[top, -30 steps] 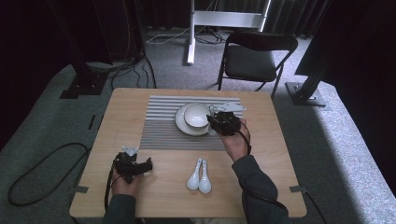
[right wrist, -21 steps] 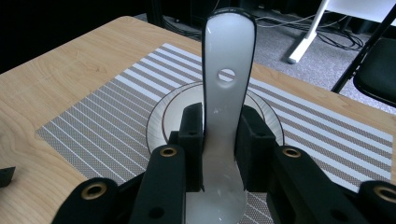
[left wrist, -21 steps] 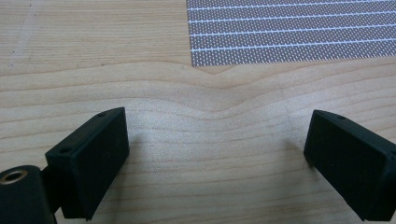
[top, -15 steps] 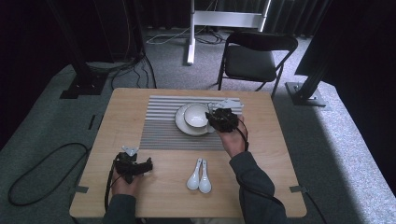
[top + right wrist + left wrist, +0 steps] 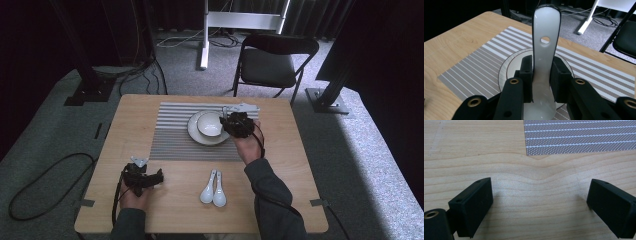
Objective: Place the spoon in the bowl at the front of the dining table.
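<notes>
While the left claw (image 5: 150, 177) rests on the bench (image 5: 135, 110) near its front left corner, its jaws stand spread wide over bare wood, holding nothing, with the near edge of the striped placemat (image 5: 579, 137) just ahead in the left gripper view. Two white spoons (image 5: 213, 187) lie side by side near the front edge, about midway along it and well apart from either claw. Further right, on the placemat toward the far edge, a bowl (image 5: 210, 124) sits in a plate (image 5: 196, 134). The right claw (image 5: 239, 125) hovers just beside the bowl's right rim, its jaws pressed onto a third white spoon (image 5: 546, 50), pinched at the lower handle with the pierced handle end pointing away from the camera in the right gripper view.

Progress, as judged: one spoon is in hand at the bowl and appears about to be placed; two spoons are left on the bench, so the work seems roughly a third done at most.

Room for moving: open wood lies between the front spoons and the placemat, and the bench's right side is bare. The bowl rim and plate edge are the near obstacles for the right claw.
</notes>
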Motion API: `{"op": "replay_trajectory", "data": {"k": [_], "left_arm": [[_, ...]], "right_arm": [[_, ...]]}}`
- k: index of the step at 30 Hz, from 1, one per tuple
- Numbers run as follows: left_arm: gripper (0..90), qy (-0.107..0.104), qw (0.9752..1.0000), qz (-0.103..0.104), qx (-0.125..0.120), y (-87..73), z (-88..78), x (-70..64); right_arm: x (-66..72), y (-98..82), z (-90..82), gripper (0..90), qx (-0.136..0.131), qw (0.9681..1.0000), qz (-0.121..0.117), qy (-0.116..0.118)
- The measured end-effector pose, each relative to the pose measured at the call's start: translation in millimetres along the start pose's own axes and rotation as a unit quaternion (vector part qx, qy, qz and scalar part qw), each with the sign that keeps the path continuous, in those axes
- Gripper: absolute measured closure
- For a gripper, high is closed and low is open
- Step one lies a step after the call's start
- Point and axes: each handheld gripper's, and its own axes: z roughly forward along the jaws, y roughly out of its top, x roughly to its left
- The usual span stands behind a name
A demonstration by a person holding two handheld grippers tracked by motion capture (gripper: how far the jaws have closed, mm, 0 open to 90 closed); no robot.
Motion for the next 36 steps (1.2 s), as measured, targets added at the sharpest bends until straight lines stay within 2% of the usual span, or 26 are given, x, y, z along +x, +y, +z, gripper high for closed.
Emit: {"op": "replay_trajectory", "data": {"k": [29, 31, 36], "left_arm": [[7.0, 0.0, 1.0, 0.0, 0.0, -0.1, 0.0, -0.1], [7.0, 0.0, 1.0, -0.001, 0.0, 0.0, 0.0, -0.1], [7.0, 0.0, 1.0, 0.0, 0.0, 0.0, 0.0, -0.1]], "right_arm": [[-6.5, 14.3, 15.1, 74.1, -0.001, 1.0, 0.007, -0.004], [-7.1, 16.2, 15.8, 74.1, -0.001, 0.9999, 0.012, 0.003], [-4.2, 20.8, 18.9, 74.1, -0.002, 1.0, -0.002, -0.005]]}}
